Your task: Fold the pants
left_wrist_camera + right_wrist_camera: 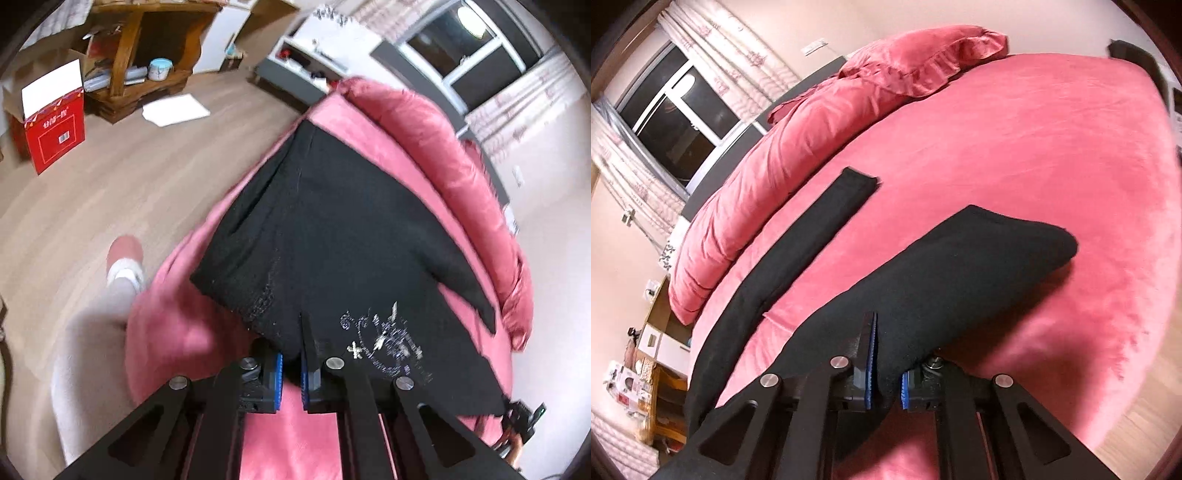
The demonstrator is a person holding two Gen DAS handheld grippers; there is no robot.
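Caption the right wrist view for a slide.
Right gripper clamps black pants, one leg lifted over the pink bed.

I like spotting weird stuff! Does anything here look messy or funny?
A bit. The pants aren't flat: the legs splay apart on the bed, and both grippers pinch bunched cloth. White papers also lie on the floor.

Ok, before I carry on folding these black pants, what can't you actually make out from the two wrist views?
- Left wrist view: the silver print on the black fabric pants is too blurred to read.
- Left wrist view: the left gripper covers the cloth edge it pinches.
- Right wrist view: the right gripper and the raised leg hide the pink velvet bedspread beneath.
- Waistband: cut off by the lower edge in the right wrist view.
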